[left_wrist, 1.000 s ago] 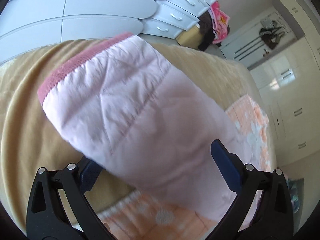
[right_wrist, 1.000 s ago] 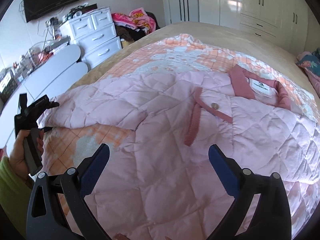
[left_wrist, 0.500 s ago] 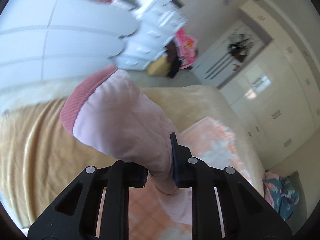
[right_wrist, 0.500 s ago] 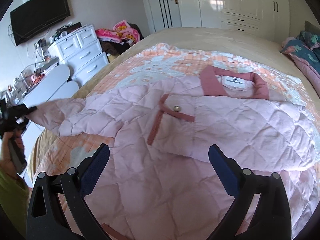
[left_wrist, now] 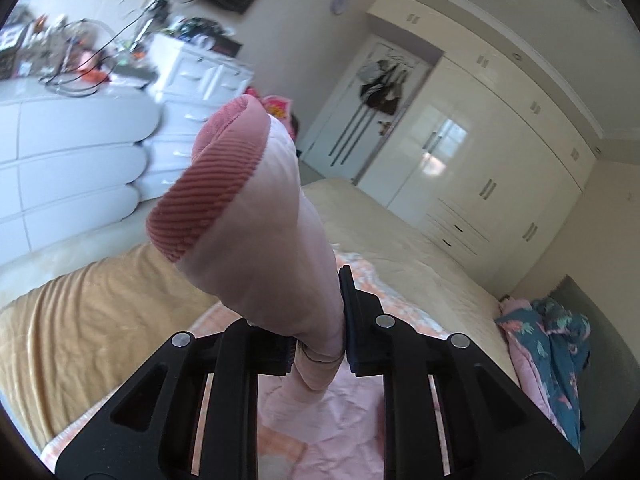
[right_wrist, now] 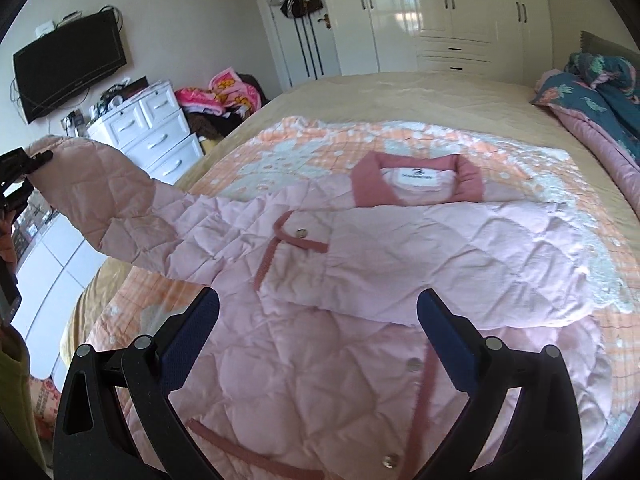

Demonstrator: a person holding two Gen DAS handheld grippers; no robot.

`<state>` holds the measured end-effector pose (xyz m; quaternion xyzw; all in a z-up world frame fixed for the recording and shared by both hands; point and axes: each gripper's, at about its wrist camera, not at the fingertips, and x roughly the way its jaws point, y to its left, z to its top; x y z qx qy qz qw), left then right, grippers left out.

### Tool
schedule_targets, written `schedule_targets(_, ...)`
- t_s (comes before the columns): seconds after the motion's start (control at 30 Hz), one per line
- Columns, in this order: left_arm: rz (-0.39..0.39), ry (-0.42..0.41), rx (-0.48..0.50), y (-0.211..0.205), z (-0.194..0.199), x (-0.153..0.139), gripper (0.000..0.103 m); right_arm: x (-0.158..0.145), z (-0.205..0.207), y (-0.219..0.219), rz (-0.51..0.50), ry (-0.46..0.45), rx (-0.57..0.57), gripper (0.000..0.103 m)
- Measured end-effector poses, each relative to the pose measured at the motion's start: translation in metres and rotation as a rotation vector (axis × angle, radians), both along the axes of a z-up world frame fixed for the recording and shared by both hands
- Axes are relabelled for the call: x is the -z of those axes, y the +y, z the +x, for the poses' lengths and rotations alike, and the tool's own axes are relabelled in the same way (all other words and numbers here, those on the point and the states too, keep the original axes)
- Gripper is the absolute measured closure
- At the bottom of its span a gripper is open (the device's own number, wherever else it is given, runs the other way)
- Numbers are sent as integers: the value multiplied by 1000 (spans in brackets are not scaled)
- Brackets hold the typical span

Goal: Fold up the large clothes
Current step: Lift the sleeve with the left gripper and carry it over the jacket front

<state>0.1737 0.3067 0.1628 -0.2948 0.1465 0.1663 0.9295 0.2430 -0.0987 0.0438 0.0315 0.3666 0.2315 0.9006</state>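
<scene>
So the left gripper [left_wrist: 318, 342] had its jaws clamped on the sleeve [left_wrist: 256, 216] near the cuff, lifted off the bed [right_wrist: 400, 92], probably to fold it across the pink jacket [right_wrist: 360, 264]. The right gripper [right_wrist: 318, 322] hung wide, empty, above.

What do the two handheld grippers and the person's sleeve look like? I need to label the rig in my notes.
Both are alike: the left gripper and right gripper have black plastic frames with cut-out openings and round silver pivot screws, ending in dark blue textured fingers. No cables or markings show. The person wears an olive-green sleeve.
</scene>
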Motion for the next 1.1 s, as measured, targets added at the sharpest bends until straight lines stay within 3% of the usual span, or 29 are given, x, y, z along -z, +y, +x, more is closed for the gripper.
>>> schedule_targets(0.63,125,6,225,-137,48,-38,93,-22,-14,-97,95,-34,107,4)
schedule_targets(1.1,194,55,366,-234,82,-28,93,-20,-19,-166,172,-36,190,4)
